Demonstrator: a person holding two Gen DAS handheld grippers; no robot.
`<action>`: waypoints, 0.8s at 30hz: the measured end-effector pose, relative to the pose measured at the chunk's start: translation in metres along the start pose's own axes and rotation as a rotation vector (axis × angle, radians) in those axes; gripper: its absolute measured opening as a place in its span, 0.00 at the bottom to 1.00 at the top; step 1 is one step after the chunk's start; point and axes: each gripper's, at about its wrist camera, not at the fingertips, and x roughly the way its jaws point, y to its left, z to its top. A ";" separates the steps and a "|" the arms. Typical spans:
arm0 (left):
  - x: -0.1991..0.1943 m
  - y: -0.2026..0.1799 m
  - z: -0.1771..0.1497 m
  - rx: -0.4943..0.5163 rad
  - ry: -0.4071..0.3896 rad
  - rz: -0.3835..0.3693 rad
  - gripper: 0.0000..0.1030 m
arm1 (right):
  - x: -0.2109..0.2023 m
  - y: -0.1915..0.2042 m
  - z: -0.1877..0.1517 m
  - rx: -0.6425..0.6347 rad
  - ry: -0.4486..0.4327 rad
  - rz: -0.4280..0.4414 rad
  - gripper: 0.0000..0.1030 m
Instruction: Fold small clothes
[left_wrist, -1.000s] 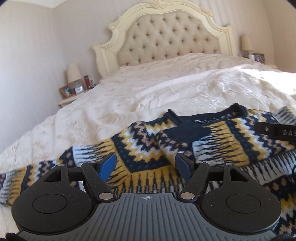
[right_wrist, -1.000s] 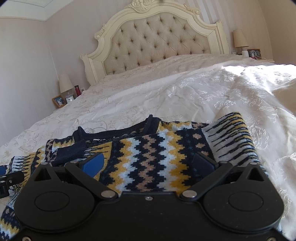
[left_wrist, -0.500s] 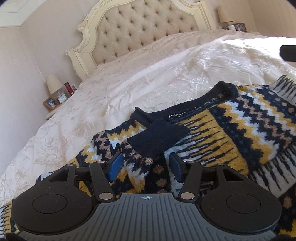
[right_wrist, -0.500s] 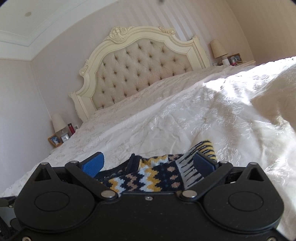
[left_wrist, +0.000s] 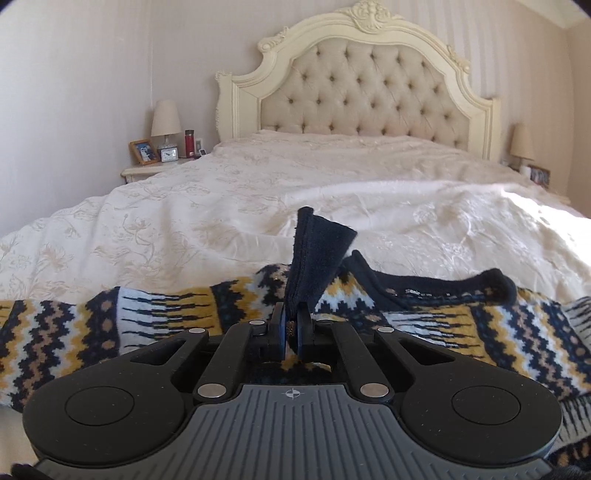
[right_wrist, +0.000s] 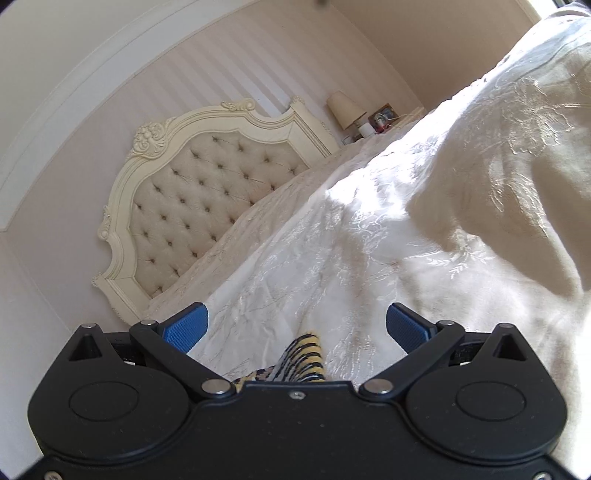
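Note:
A knitted sweater (left_wrist: 461, 321) in navy, yellow and white zigzag bands lies across the cream bedspread (left_wrist: 258, 206), its navy collar to the right. My left gripper (left_wrist: 291, 328) is shut on the sleeve's navy cuff (left_wrist: 317, 254), which stands upright above the blue pads. In the right wrist view my right gripper (right_wrist: 295, 326) is open and tilted, with nothing between its fingers (right_wrist: 184, 326). Only a small striped edge of the sweater (right_wrist: 306, 354) shows below it.
A tufted cream headboard (left_wrist: 362, 96) stands at the far end of the bed. A nightstand (left_wrist: 155, 168) on the left carries a lamp, a photo frame, a clock and a red bottle. Another lamp (right_wrist: 345, 109) stands on the right-side nightstand. A raised fold of bedspread (right_wrist: 517, 166) lies right.
My left gripper has closed on the sleeve cuff and lifted it upright. My right gripper has risen and tilted away, so most of the sweater has left its view.

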 end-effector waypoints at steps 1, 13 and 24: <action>-0.001 0.003 0.001 -0.011 0.004 -0.001 0.05 | 0.001 0.000 -0.001 -0.003 0.008 -0.002 0.99; 0.017 0.027 -0.022 -0.111 0.163 0.023 0.20 | -0.005 0.070 -0.037 -0.444 0.071 0.104 0.99; -0.009 0.068 -0.024 -0.166 0.154 0.035 0.38 | 0.035 0.072 -0.072 -0.523 0.401 0.049 0.99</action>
